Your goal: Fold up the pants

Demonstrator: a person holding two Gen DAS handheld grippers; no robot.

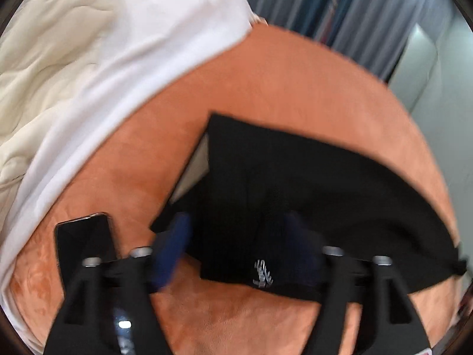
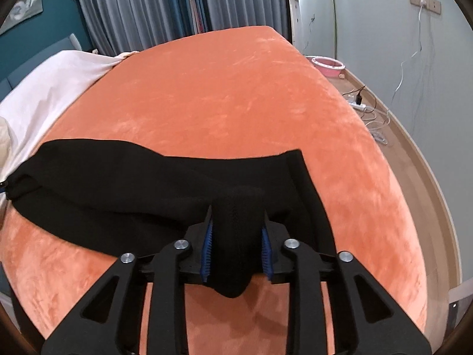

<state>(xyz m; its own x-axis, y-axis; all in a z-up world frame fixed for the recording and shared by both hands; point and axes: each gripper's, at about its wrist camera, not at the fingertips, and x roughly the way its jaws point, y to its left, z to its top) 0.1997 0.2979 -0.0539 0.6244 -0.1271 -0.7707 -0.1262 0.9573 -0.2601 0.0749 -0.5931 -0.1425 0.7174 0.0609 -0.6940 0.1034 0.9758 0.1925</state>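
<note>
Black pants (image 1: 295, 177) lie folded across the orange bed (image 1: 266, 82), with a small white logo (image 1: 263, 275) at the near edge. My left gripper (image 1: 236, 236) hovers over that near edge with its blue fingers (image 1: 174, 245) far apart and nothing pinched between them; this view is blurred. In the right wrist view the pants (image 2: 118, 183) stretch from the left to my right gripper (image 2: 236, 236). A bunched fold of the fabric stands between its blue pads (image 2: 207, 245) and drapes back over the gripper body. The pads stand apart and look slack on the fold.
A black phone (image 1: 85, 242) lies on the bed left of the left gripper. A white sheet (image 1: 133, 59) and a cream quilt (image 1: 44, 74) cover the bed's left side. Right of the bed, the floor holds a pink basin (image 2: 326, 65) and a power strip (image 2: 357, 105) with cables.
</note>
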